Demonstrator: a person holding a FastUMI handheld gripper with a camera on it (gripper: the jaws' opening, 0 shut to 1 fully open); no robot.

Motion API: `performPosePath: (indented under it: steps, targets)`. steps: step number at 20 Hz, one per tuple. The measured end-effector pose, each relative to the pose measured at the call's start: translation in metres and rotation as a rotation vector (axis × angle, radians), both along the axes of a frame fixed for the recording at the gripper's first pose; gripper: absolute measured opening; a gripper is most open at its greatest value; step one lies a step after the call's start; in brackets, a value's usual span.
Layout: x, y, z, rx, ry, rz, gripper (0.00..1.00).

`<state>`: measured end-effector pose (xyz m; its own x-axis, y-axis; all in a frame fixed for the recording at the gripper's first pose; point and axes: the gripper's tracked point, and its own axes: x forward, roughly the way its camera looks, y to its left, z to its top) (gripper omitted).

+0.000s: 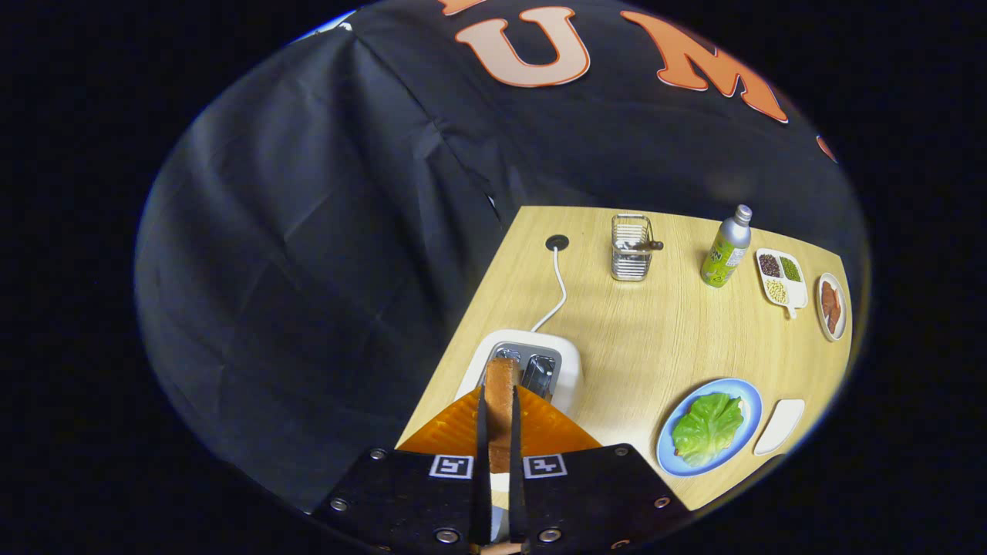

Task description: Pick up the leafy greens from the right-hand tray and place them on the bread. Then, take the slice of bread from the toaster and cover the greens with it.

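The bread slice (501, 401) is clamped edgewise between the gripper (500, 432) fingers, above the toaster (567, 370); it could be dropped short of the greens (708, 428) if tilted

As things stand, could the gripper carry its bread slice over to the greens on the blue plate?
Probably yes. The gripper is shut on the bread slice above the toaster, and only bare table lies between it and the greens on the blue plate.
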<state>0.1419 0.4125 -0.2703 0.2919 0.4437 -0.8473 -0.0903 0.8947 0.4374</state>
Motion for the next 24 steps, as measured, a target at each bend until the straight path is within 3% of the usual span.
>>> performPosePath:
  steps: [8,24]
  targets:
    - [-0.009,-0.066,0.029,0.055,-0.078,-0.049,0.09]
    - [-0.046,-0.178,-0.037,0.15,0.001,-0.172,0.09]
